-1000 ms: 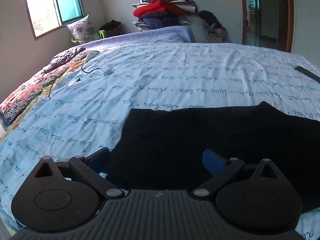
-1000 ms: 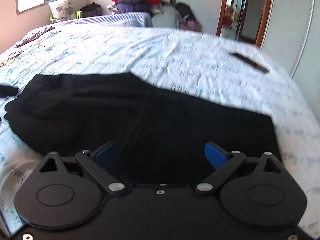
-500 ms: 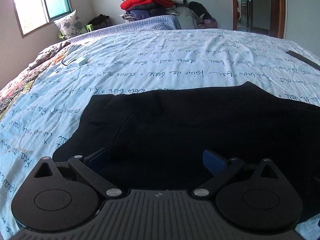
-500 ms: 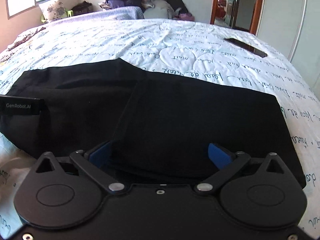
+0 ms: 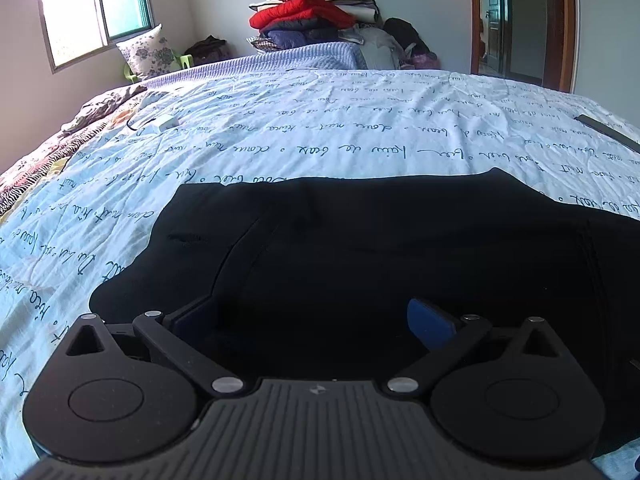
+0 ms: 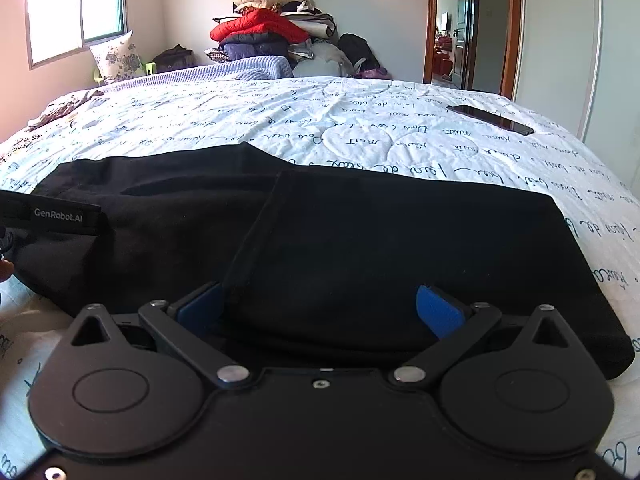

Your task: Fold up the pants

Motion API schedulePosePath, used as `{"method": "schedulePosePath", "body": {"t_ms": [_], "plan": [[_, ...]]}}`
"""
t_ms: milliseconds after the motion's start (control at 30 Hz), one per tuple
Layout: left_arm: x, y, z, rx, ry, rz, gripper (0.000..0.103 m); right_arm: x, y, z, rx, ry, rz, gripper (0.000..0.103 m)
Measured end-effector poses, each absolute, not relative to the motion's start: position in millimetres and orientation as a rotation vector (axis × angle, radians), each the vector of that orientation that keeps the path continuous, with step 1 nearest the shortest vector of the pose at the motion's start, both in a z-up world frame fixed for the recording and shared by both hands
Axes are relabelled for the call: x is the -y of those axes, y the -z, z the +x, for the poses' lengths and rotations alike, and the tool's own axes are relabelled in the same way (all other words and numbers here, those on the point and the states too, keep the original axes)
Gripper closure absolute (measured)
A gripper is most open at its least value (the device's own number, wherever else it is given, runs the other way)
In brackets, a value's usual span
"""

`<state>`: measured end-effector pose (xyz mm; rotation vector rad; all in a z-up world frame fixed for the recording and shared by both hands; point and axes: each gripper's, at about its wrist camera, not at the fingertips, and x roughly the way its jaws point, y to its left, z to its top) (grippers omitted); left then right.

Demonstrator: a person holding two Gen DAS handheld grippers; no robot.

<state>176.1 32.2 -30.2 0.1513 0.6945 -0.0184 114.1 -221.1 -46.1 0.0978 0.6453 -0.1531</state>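
where black pants (image 6: 360, 240) lie, phone (image 6: 490, 119) beyond

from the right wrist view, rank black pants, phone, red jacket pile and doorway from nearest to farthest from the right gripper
1. black pants, right at the right gripper, between its open jaws.
2. phone, on the bedspread, ahead and to the right.
3. red jacket pile, beyond the bed's far end, centre-left.
4. doorway, in the back wall to the right; too close to the pile to call firmly.
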Motion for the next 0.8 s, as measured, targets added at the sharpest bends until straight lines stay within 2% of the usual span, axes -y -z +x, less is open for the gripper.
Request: {"method": "schedulePosePath", "body": {"t_ms": [800], "plan": [[-28.3, 38.0, 167.7, -0.637, 0.004, 0.164, 0.0, 221.9, 46.7, 113.2, -0.643, 0.151, 0.1, 0.0]]}}
